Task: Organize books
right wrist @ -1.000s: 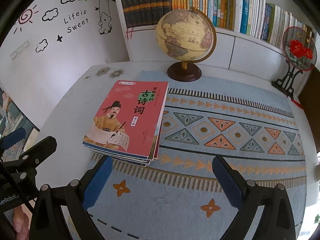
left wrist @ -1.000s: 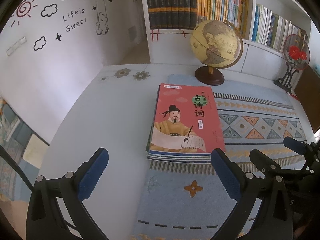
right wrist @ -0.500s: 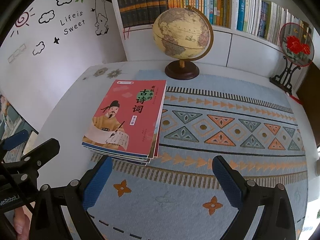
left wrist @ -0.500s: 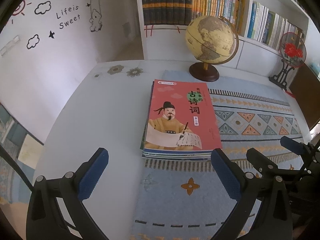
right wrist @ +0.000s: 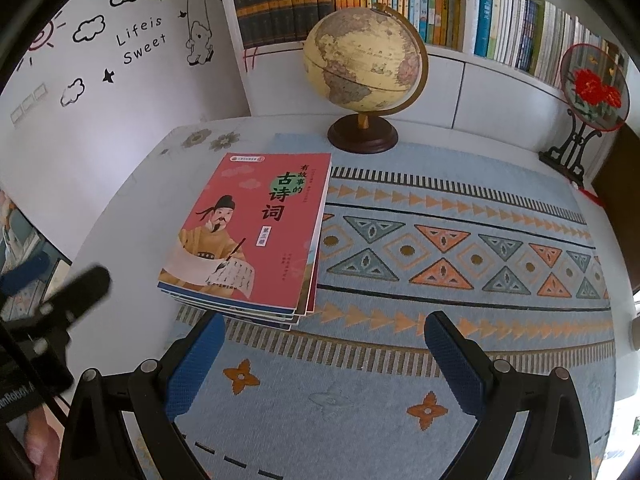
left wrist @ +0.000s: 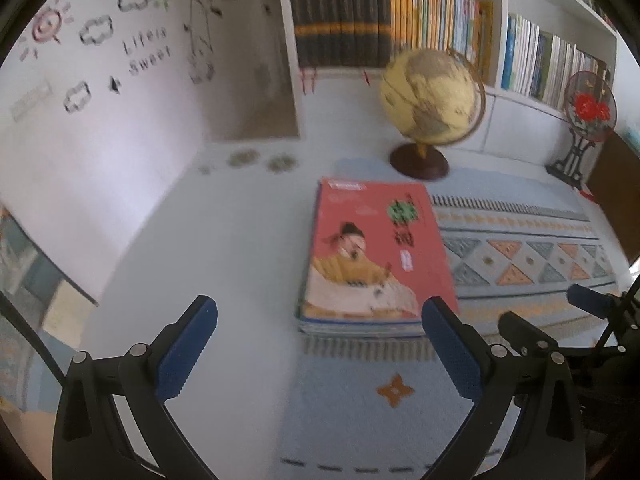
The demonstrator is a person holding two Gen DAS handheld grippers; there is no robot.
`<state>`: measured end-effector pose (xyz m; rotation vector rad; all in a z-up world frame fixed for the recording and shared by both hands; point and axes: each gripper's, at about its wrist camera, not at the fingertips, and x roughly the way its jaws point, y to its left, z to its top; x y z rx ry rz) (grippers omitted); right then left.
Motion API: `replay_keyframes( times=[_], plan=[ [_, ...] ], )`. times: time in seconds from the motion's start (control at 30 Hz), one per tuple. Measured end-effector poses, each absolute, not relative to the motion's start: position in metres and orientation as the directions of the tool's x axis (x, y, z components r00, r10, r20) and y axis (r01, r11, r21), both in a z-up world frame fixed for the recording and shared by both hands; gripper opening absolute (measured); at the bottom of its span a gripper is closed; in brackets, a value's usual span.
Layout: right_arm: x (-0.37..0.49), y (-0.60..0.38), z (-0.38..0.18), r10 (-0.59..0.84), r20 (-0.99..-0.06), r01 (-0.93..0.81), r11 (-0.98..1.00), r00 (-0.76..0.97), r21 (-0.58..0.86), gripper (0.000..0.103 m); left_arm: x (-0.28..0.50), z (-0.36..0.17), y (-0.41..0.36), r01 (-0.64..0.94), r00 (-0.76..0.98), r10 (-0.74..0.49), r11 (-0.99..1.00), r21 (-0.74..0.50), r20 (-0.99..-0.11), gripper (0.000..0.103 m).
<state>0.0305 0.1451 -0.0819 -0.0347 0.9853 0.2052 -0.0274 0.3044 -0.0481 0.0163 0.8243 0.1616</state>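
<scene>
Left wrist view: the left gripper (left wrist: 320,330) hangs above the table (left wrist: 208,248) with its jaws spread wide, holding nothing. The stack of books (left wrist: 376,256) lies flat just beyond the fingertips, its red cover uppermost, resting on the left edge of the patterned mat (left wrist: 520,248). Beyond it stands a globe (left wrist: 432,96) on a dark base, in front of the bookshelf (left wrist: 400,24). The picture is blurred (cover lettering unreadable). At the right edge the right gripper (left wrist: 556,316) shows, also apart.

Right wrist view: the right gripper (right wrist: 320,344) is wide open and empty over the mat. The stack of books sits to the far left of it, with the lower volumes fanned slightly out of line at the near edge. A round fan ornament (right wrist: 592,88) stands at far right.
</scene>
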Motion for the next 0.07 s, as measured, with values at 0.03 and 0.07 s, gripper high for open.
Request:
replay_keyframes(
  times=[0.03, 0.07],
  plan=[
    [0.0305, 0.1454, -0.0826, 0.156, -0.831, -0.188, 0.98, 0.534, 0.064, 0.099, -0.0271, -0.0476, 0.3049, -0.134, 0.668, 0.148, 0.988, 0.078, -0.729, 0.102],
    [0.0307, 0.1457, -0.0837, 0.156, -0.832, -0.187, 0.98, 0.533, 0.064, 0.099, -0.0255, -0.0478, 0.3066, -0.125, 0.663, 0.135, 0.99, 0.068, -0.737, 0.102]
  ],
)
